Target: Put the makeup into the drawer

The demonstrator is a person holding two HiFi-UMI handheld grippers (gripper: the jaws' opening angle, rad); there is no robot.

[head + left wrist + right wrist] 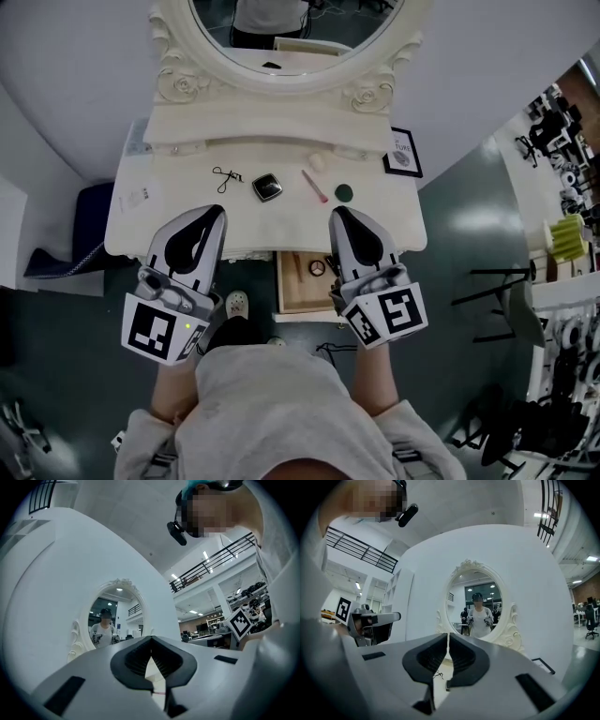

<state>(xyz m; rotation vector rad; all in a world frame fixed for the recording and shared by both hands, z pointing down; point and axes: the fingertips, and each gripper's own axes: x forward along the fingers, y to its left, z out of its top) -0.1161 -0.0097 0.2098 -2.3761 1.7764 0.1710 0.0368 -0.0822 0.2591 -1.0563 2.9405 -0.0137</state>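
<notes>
Head view, makeup: eyelash curler [226, 175], compact [267, 187] and pink brush [315, 187] lie on the dressing table [136, 223].
Head view, drawer: drawer [282, 281] stands open beside my right gripper [336, 212].
Left gripper view: my left gripper [151, 639] has its jaws closed together, holding nothing.
Right gripper view: jaws meet at the tips, empty.

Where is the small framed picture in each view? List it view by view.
Head view: framed picture at the dressing table's right end.
Left gripper view: not in it.
Right gripper view: framed picture at lower right.
Shared landmark: oval mirror.
</notes>
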